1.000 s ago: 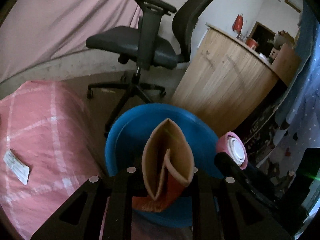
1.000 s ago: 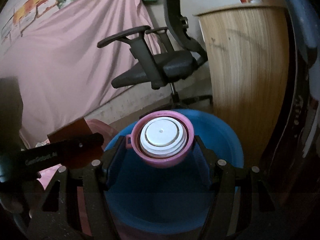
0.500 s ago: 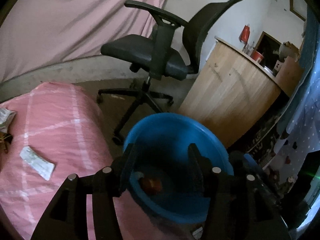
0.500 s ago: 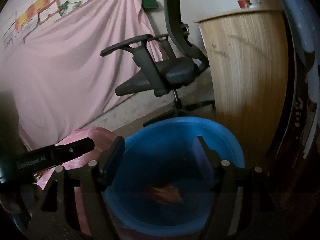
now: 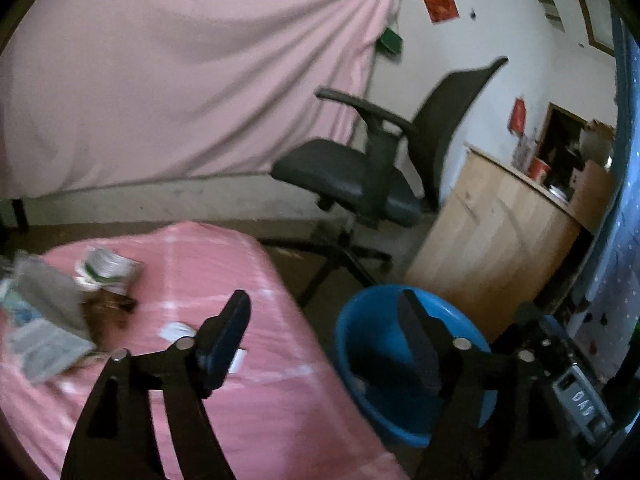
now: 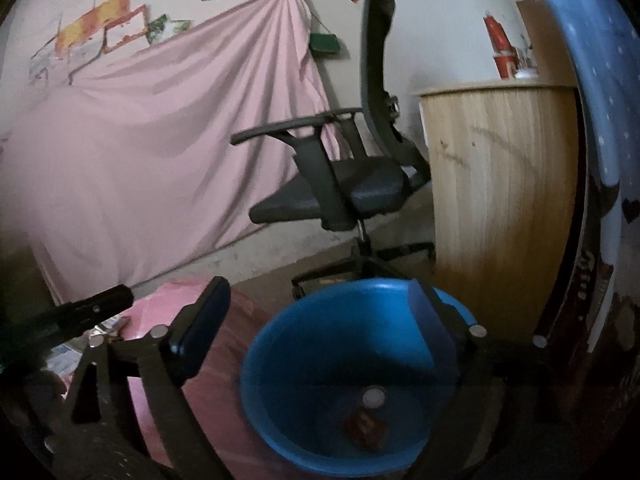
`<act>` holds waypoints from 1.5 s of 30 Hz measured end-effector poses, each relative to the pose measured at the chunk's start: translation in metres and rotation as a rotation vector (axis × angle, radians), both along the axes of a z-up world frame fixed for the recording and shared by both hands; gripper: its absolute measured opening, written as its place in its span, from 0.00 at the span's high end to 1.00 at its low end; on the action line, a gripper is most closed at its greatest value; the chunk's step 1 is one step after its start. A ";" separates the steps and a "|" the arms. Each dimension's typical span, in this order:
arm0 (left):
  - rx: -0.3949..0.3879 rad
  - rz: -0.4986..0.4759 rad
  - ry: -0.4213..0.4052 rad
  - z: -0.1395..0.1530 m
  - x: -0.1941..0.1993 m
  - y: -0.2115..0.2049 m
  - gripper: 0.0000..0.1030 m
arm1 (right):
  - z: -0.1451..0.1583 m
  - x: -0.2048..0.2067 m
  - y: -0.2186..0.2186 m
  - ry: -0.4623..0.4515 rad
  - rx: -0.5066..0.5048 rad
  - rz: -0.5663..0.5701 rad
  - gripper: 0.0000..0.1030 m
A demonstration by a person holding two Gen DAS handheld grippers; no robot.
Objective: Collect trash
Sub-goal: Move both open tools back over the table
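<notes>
1. The left gripper (image 5: 324, 320) has its jaws spread apart and nothing is between them. They have just been opening, I judge because its load was let fall into the blue basin (image 6: 280, 364).
2. The right gripper (image 6: 320, 308) also stands wide open and empty above the basin; its jaws too have just been opening further.
3. In the bottom of the basin lie a small round white-topped piece (image 6: 374, 397) and a reddish wrapper (image 6: 366, 428), close to each other. The basin stands on the floor just beside the pink cloth-covered surface (image 5: 248, 408), probably so that trash can be dropped in with a short reach.
4. More trash is on the pink surface at the left: a crumpled white and green packet (image 5: 108, 270), a brown scrap (image 5: 112, 304), grey plastic wrapping (image 5: 44, 320) and a small white piece (image 5: 176, 330). All are blurred.
5. The left gripper is aimed between the surface and the basin, so I judge that the next pick is there.
</notes>
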State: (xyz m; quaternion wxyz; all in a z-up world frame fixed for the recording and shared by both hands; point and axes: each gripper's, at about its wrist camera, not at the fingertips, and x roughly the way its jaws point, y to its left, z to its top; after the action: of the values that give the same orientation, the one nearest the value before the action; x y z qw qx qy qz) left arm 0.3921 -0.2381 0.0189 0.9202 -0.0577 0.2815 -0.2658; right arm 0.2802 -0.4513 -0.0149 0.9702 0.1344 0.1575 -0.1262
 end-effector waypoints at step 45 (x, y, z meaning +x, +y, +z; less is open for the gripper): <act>0.027 0.476 -0.157 -0.037 -0.055 0.235 0.02 | -0.008 0.049 0.214 -0.005 -0.292 0.461 0.00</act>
State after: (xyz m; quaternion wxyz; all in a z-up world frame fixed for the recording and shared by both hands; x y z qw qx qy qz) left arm 0.3371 -0.0031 -0.0180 0.9766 -0.0895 0.1911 -0.0415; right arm 0.3288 -0.2371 -0.0230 0.9828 -0.0459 0.1617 0.0769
